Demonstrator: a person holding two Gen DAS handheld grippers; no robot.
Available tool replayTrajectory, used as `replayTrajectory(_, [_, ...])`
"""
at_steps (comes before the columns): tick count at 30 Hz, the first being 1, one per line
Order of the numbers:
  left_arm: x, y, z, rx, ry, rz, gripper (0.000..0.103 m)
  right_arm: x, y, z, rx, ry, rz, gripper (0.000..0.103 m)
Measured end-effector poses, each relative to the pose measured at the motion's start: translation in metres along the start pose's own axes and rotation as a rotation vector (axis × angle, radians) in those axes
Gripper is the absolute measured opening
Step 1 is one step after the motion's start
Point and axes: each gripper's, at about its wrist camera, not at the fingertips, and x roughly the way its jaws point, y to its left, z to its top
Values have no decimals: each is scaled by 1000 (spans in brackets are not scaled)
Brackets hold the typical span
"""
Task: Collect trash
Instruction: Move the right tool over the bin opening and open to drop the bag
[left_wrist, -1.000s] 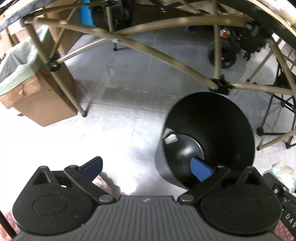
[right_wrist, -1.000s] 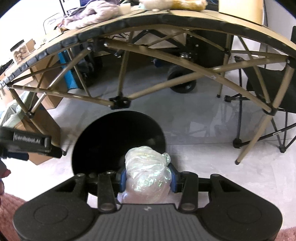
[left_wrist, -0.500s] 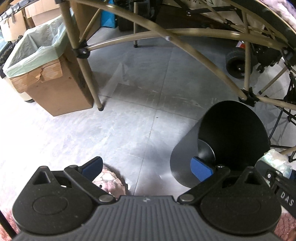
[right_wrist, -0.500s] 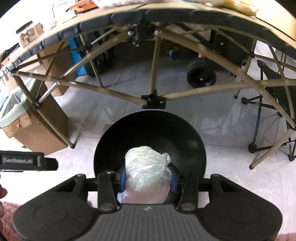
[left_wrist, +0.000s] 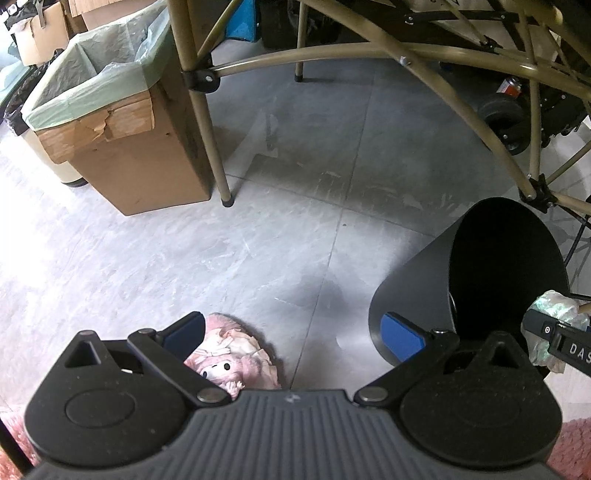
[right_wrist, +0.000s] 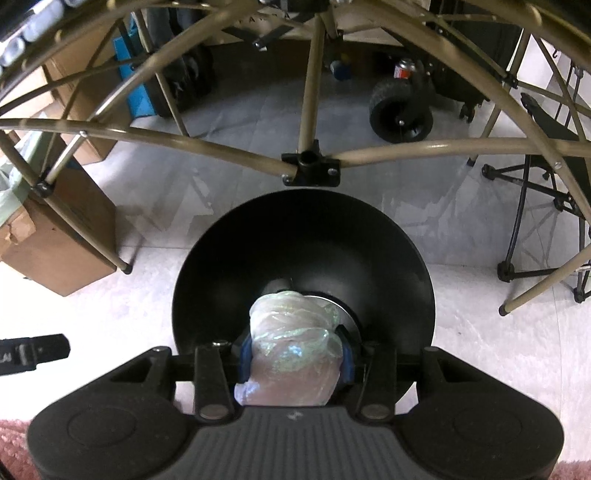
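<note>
Currently, my right gripper (right_wrist: 293, 356) is clamped on the crumpled plastic wad (right_wrist: 291, 332), which hangs directly over the mouth of the black bin (right_wrist: 399, 236) — release looks due there — while my left gripper (left_wrist: 291, 332) stands open, empty, beside the bin's wall.
</note>
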Motion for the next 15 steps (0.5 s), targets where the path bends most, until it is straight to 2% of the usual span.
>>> replayTrajectory(6, [2, 1, 0, 5, 6, -1, 103, 11, 3, 3, 0, 43, -10, 42])
replayTrajectory(15, [3, 1, -1, 9, 10, -1, 103, 12, 5, 5, -20, 42, -5, 44])
